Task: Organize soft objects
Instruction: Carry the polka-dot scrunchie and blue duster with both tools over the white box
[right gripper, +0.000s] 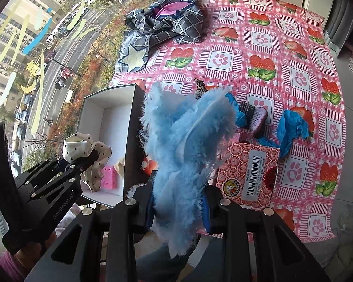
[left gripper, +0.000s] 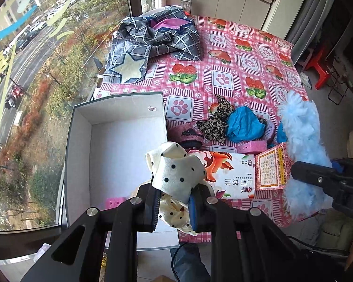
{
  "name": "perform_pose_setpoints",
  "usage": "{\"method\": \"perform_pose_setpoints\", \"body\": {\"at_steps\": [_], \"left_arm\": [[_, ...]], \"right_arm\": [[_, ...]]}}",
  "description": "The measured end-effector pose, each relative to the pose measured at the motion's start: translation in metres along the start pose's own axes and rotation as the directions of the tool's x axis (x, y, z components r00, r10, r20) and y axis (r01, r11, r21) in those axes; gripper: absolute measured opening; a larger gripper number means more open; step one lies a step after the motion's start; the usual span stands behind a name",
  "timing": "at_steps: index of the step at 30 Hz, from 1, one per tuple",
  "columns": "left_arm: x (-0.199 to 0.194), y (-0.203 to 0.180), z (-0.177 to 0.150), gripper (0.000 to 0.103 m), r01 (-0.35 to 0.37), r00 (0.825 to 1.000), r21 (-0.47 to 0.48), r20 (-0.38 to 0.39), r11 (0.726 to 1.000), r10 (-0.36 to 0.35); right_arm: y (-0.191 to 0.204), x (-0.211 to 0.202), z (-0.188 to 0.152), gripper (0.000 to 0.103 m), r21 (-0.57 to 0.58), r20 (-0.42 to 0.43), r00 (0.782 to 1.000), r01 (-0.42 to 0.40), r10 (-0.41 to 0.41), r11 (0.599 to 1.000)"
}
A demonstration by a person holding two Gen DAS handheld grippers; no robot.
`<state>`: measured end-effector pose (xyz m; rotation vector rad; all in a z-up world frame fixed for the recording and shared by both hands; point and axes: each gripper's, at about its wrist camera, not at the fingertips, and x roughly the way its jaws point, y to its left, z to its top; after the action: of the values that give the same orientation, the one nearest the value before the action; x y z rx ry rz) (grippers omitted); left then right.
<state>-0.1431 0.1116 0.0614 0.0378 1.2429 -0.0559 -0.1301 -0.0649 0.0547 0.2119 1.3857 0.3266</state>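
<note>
Left gripper (left gripper: pixel 174 208): jaws pressed tight on a cream polka-dot cloth (left gripper: pixel 176 176), bunched and standing up between the pads, with a loose fold hanging below. Held at the near right corner of the grey box (left gripper: pixel 82 122); the right wrist view shows it over the box's interior.

Right gripper (right gripper: pixel 178 209): jaws closed on a fluffy light-blue cloth (right gripper: pixel 186 138), which billows up in front of the camera and trails below the jaws. Held over the near table edge, just right of the box wall.

Grey box: open-topped, white inside, at the table's near left corner beside the window. Contents visible: a pink sponge (right gripper: pixel 109 178) and a scrap of cream fabric near the front wall.

Table, pink strawberry-and-paw tablecloth (left gripper: pixel 247 63):
- leopard-print cloth (left gripper: pixel 215 122), touching a crumpled blue cloth (left gripper: pixel 243 125);
- tissue pack with fox print (left gripper: pixel 230 176), beside a red patterned carton (left gripper: pixel 271 168);
- dark checked fabric with a star patch (left gripper: pixel 153 44), far left, well apart from the rest.

Step in hand, judged: both soft items are lifted and being carried to the box; neither is deposited.

Next move, judged: the left jaws need only spread for the polka-dot cloth to drop inside. The right gripper must cross the box wall first; the trailing blue pile could snag on that wall or drape over it.
</note>
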Motion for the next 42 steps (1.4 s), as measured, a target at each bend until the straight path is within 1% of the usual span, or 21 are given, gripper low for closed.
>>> {"method": "perform_pose_setpoints", "body": {"at_steps": [13, 42], "left_arm": [[-0.003, 0.043, -0.011, 0.022, -0.027, 1.000, -0.105, 0.001, 0.994, 0.027], [-0.001, 0.096, -0.016, 0.022, -0.051, 0.999, -0.193, -0.005, 0.980, 0.051]], "right_arm": [[0.041, 0.013, 0.007, 0.033, -0.094, -0.028, 1.000, -0.008, 0.005, 0.996], [0.097, 0.039, 0.022, 0.033, -0.202, -0.069, 0.997, -0.033, 0.020, 0.979]]}}
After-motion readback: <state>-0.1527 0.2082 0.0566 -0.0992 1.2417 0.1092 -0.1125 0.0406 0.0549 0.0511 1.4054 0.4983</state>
